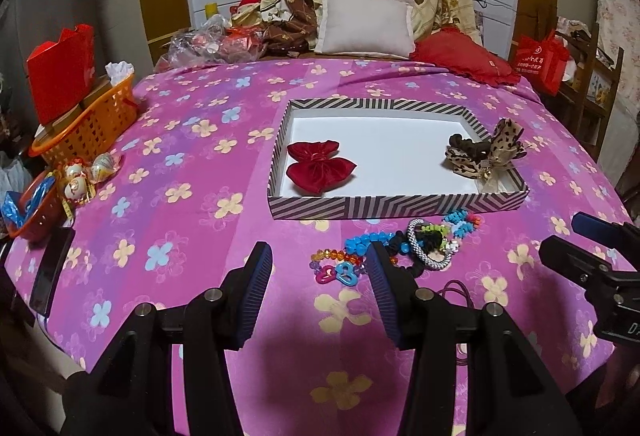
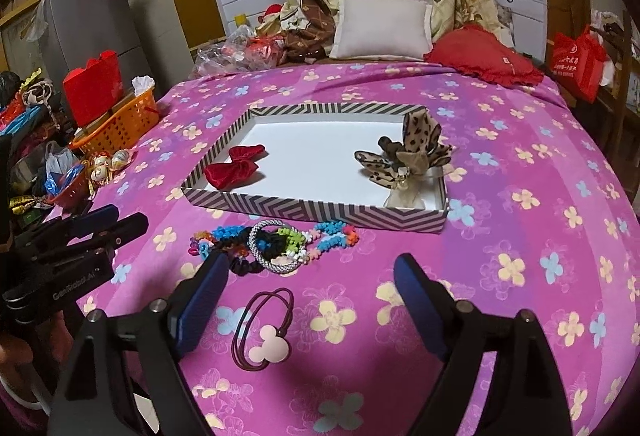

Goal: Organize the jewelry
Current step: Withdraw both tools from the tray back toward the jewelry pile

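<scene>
A striped shallow box (image 1: pixel 352 207) (image 2: pixel 320 213) lies on the pink floral cloth. Inside it are a red velvet bow (image 1: pixel 320 165) (image 2: pixel 234 165) on the left and a leopard-print bow (image 1: pixel 486 149) (image 2: pixel 408 151) on the right. In front of the box lies a heap of bead bracelets and hair ties (image 1: pixel 416 246) (image 2: pixel 276 242). A maroon hair tie with a pink mouse-shaped charm (image 2: pixel 264 328) lies nearer me. My left gripper (image 1: pixel 320 276) is open and empty, just short of the heap. My right gripper (image 2: pixel 312 296) is open and empty above the mouse hair tie.
An orange basket (image 1: pixel 92 119) (image 2: pixel 120 123) with a red box stands at the left edge, wrapped sweets (image 1: pixel 80 175) beside it. A black phone (image 1: pixel 52 268) lies at the near left edge. Pillows (image 1: pixel 364 23) and a red cushion (image 1: pixel 464 55) lie at the back.
</scene>
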